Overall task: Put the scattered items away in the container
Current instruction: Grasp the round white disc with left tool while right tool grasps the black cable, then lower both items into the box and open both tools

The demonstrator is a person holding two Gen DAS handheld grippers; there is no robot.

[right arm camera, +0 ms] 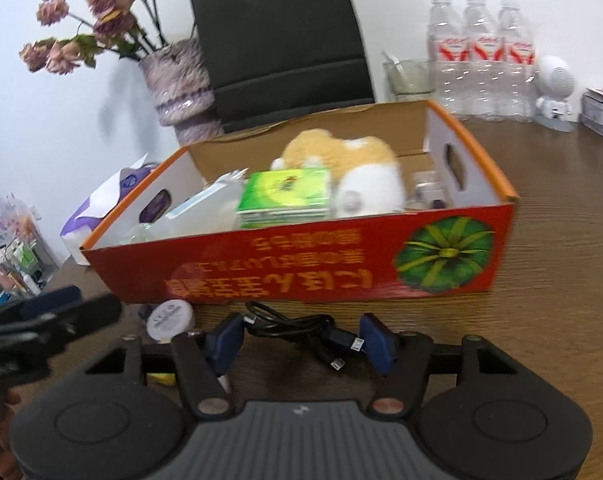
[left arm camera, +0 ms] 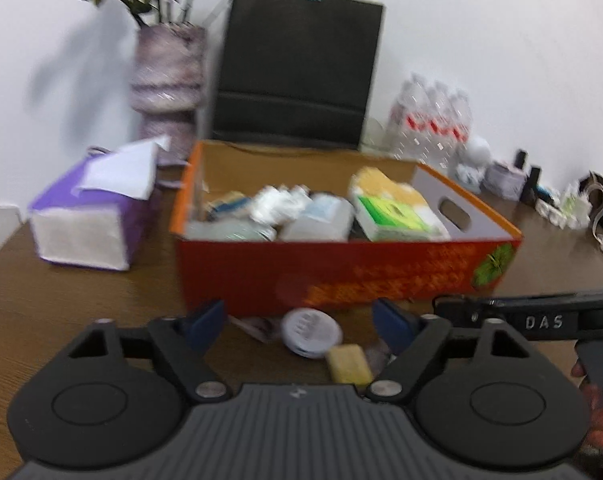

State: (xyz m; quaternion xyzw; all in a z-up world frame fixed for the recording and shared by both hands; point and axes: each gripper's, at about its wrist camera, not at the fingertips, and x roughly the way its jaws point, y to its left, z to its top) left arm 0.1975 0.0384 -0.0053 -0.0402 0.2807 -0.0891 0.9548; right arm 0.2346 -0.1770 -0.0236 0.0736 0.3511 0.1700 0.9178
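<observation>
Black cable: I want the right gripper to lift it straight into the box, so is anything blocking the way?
Nothing lies between the right gripper and the black cable. Only the red box front wall stands between cable and inside.

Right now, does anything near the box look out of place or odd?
Yes: a round white tin, a yellow block and a tangled black cable lie on the table in front of the red box, not inside. The box's print reads upside down.
</observation>
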